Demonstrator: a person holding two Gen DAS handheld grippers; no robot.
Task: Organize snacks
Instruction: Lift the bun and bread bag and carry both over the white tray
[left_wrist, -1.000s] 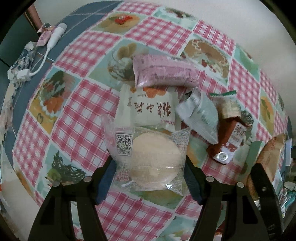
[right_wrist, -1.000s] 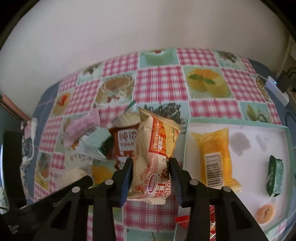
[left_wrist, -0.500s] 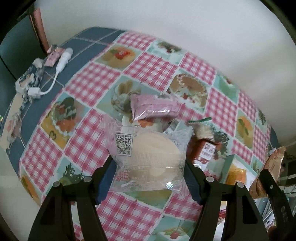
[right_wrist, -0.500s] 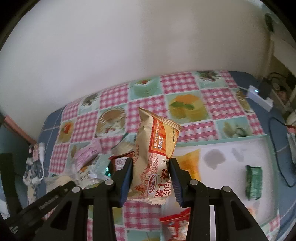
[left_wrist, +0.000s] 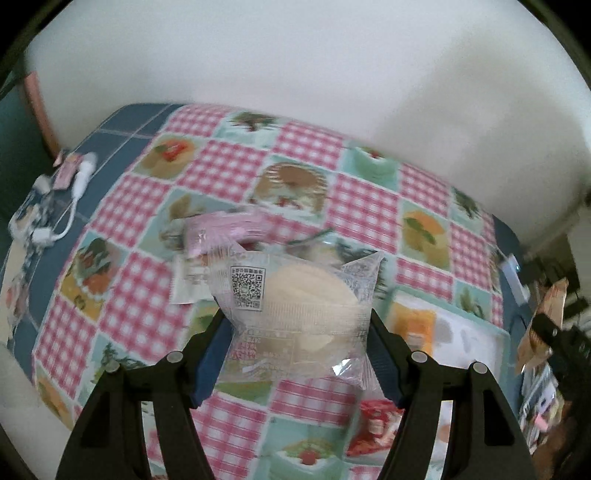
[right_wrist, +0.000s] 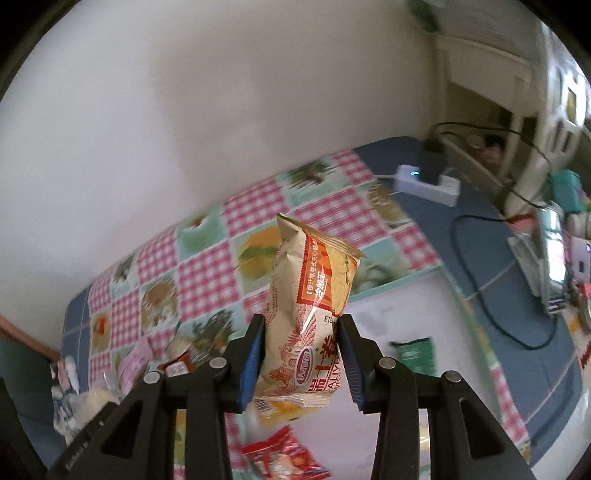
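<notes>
The bun pack (left_wrist: 295, 306) is pinched between the left gripper's (left_wrist: 297, 354) fingers and now hangs clear above the desk (left_wrist: 140, 206), where a second ago it sat just over the snack pile (left_wrist: 221, 236). The roll pack (right_wrist: 310, 314), clamped upright in the right gripper (right_wrist: 301, 358), has travelled from beside the pile to over the tray (right_wrist: 436, 317). Both snacks appear ready for placement in the tray.

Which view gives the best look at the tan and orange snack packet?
The right wrist view: the tan and orange snack packet stands centred and sharp in the right gripper. The left wrist view shows it only small and blurred at the right edge.
</notes>
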